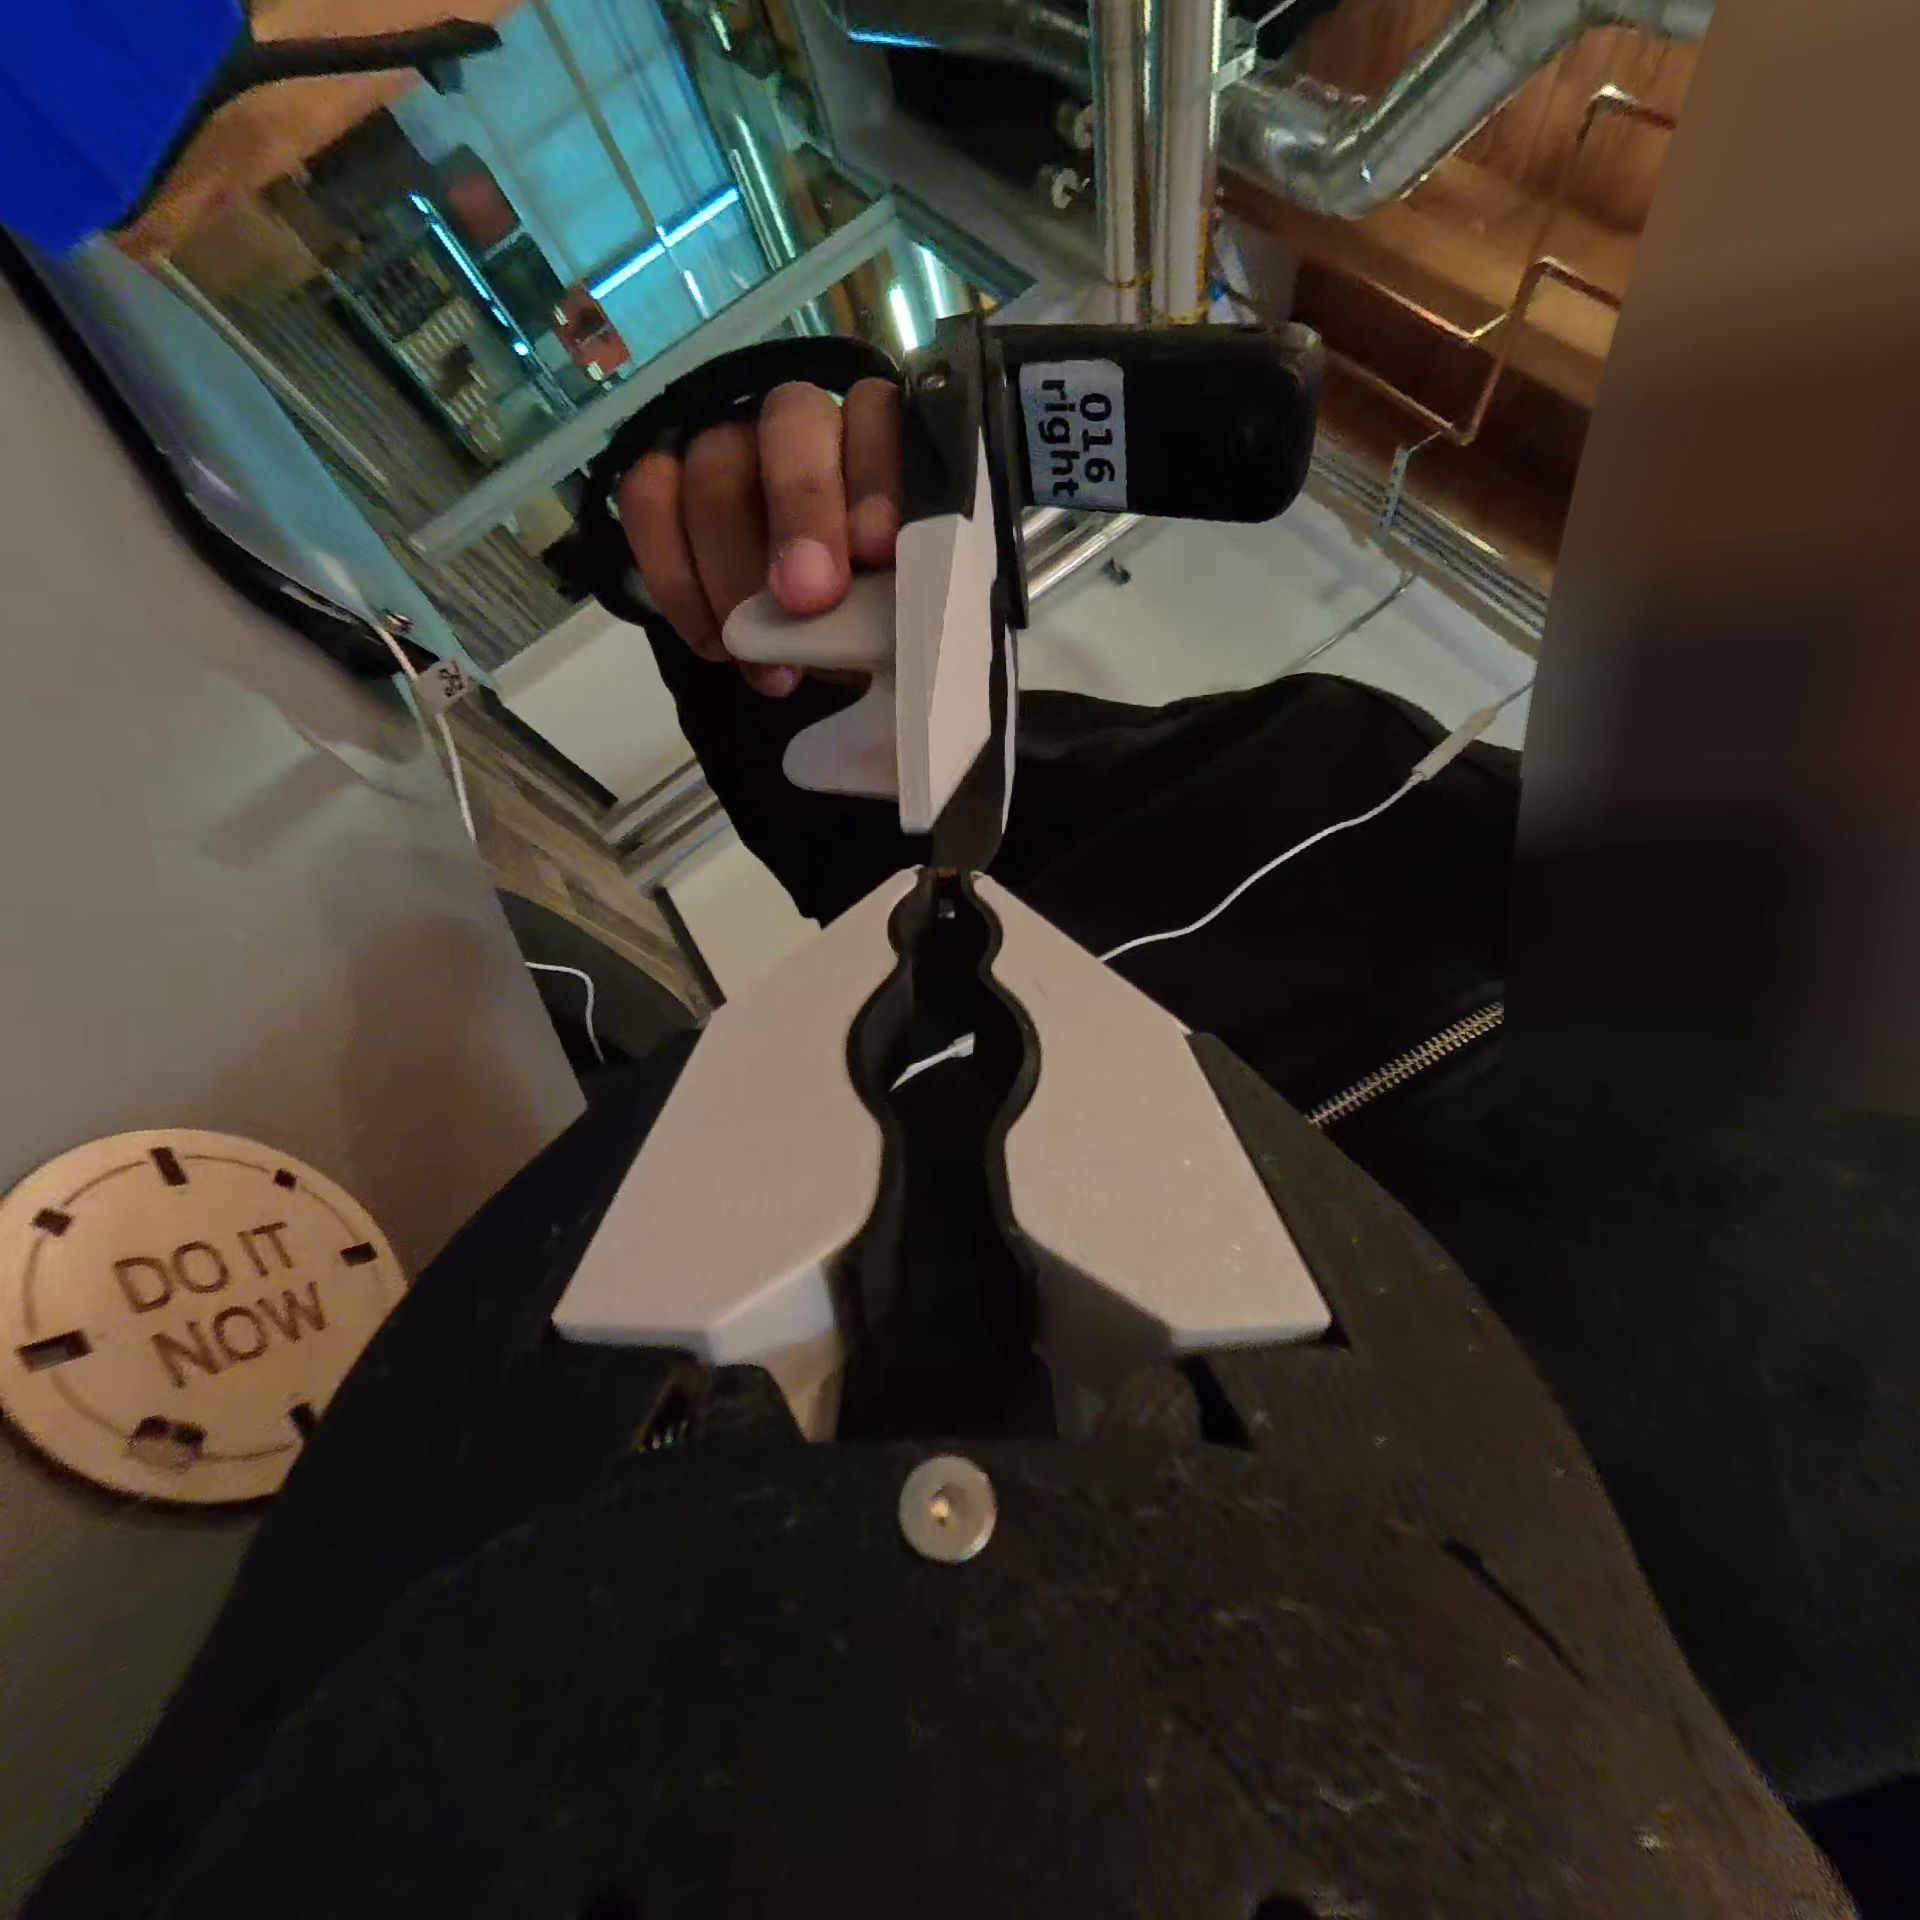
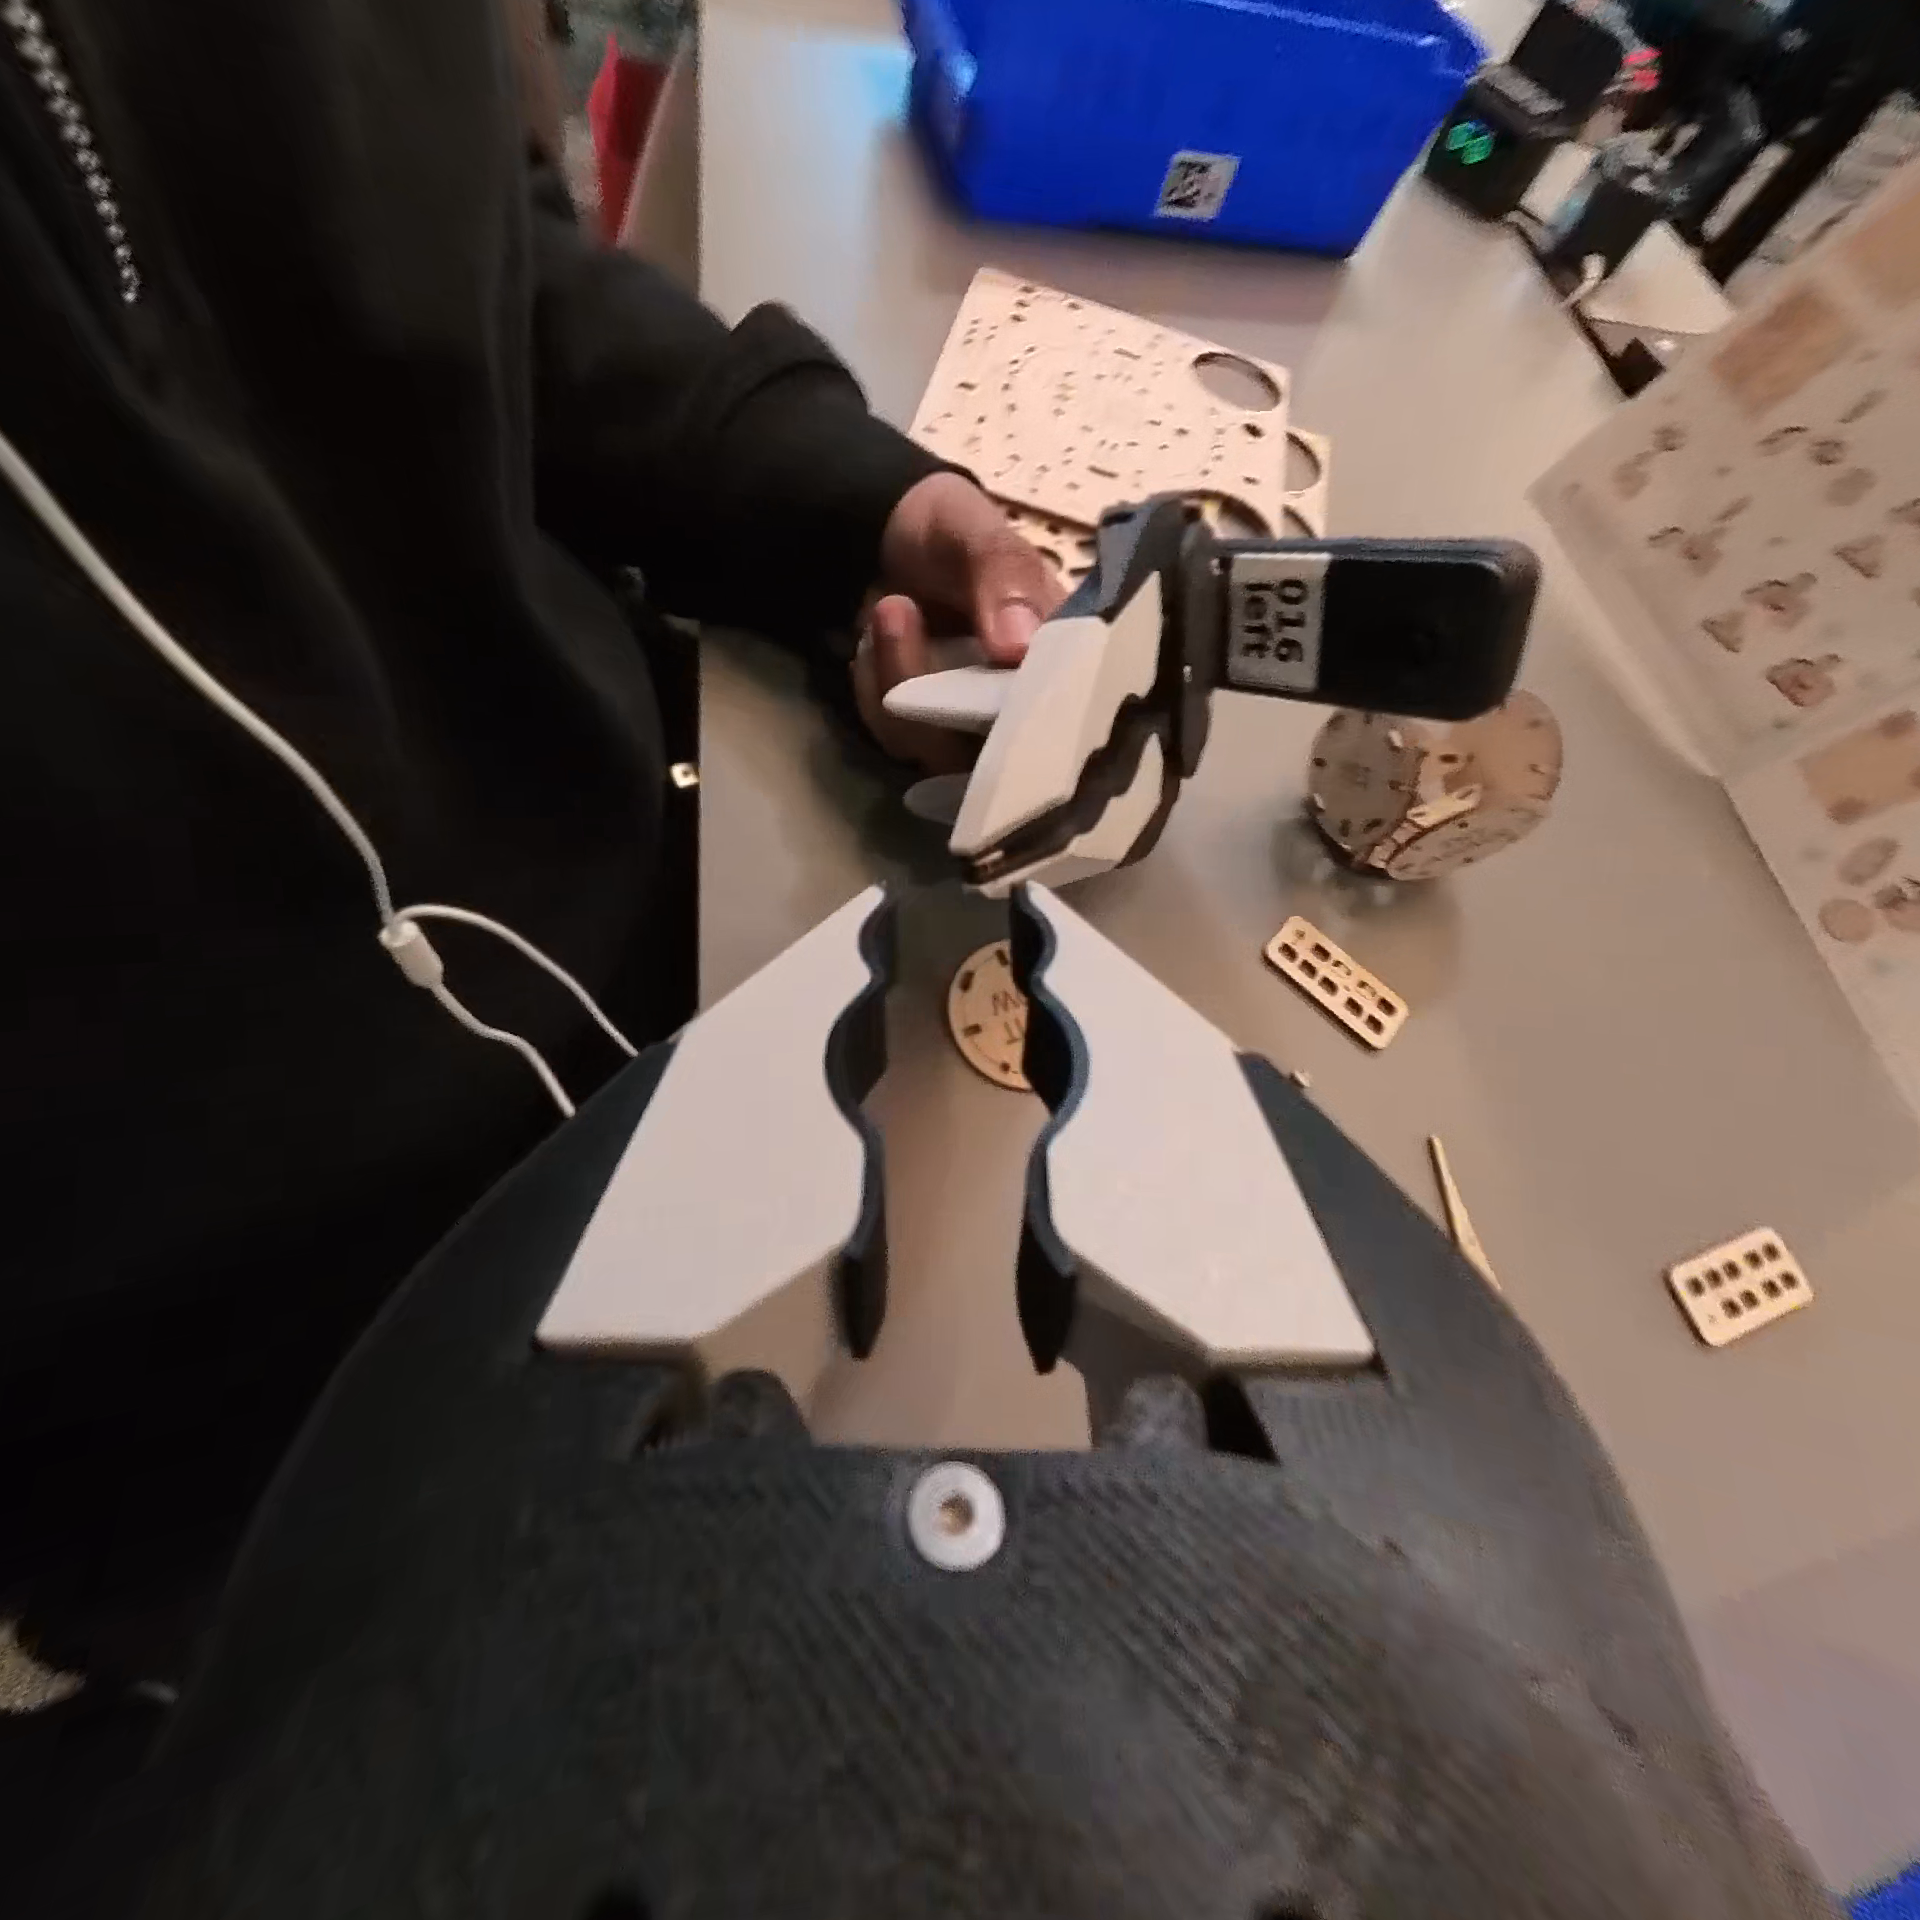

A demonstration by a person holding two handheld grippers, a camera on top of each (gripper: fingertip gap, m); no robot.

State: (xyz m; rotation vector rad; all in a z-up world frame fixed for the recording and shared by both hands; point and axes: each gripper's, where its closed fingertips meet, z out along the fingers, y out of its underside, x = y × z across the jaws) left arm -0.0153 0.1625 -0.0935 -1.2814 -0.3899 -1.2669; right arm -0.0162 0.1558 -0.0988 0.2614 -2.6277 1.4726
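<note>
Up close, left tongs [image 2: 1003,868] pinch a small wooden piece [image 2: 995,858].

A round wooden disc [image 2: 992,1023] lies on the grey table [image 2: 1558,1091]; 2 slotted wooden plates [image 2: 1335,982] [image 2: 1740,1286] lie to its right, a blue plastic bin [image 2: 1174,114] far behind.

A printed white label [image 1: 1070,436] sits on one black camera [image 1: 1205,436], another label [image 2: 1273,620] on the second camera [image 2: 1423,634]. Engraved words mark a round wooden disc [image 1: 197,1314]. A code sticker [image 2: 1200,185] fronts the blue bin [image 2: 1091,114].
</note>
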